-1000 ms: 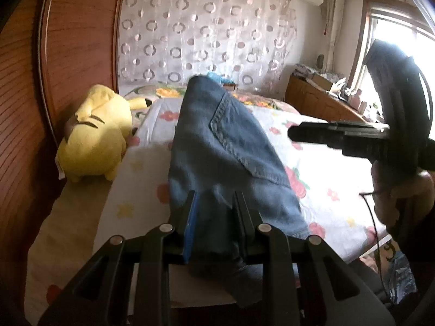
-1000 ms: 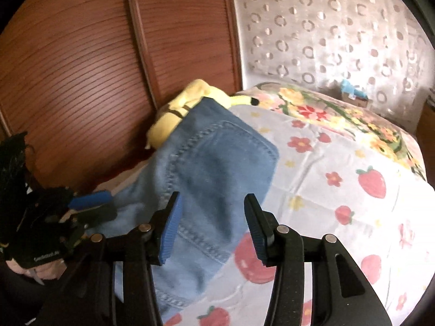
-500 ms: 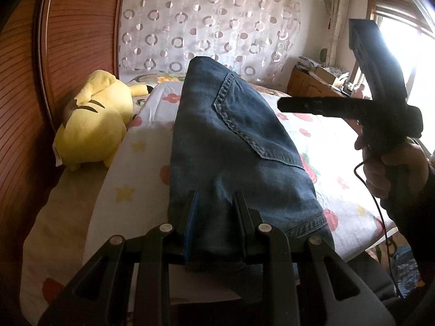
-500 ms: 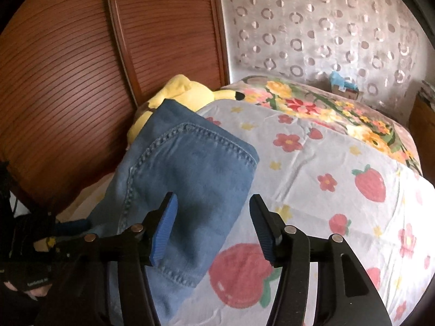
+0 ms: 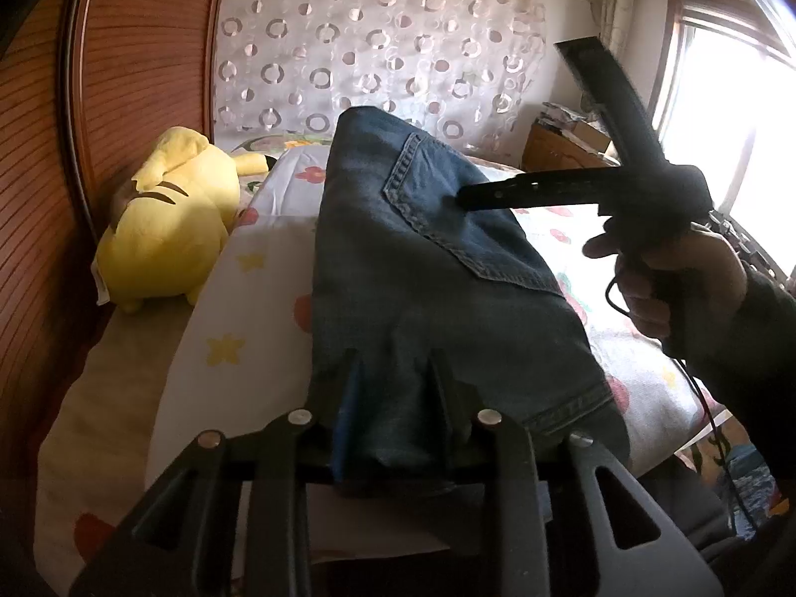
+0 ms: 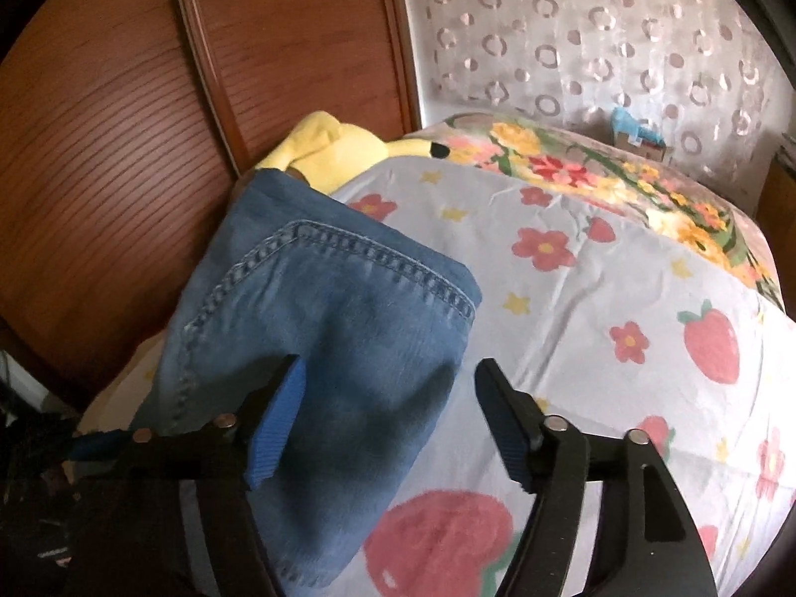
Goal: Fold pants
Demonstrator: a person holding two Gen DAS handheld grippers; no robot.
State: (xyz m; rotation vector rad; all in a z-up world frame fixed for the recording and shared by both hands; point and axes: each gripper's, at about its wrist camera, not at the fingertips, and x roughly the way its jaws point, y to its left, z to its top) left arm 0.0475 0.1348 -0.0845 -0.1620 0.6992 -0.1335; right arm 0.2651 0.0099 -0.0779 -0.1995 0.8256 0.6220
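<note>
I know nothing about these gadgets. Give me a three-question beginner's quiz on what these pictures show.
1. True or false: the left gripper is clamped on the jeans.
2. The right gripper is: A) wide open above the jeans, B) shut on the bedsheet, C) gripping the plush.
3. What yellow thing lies beside the jeans, by the wooden panel?

Key: 1 true; 2 A; 3 a yellow plush toy.
</note>
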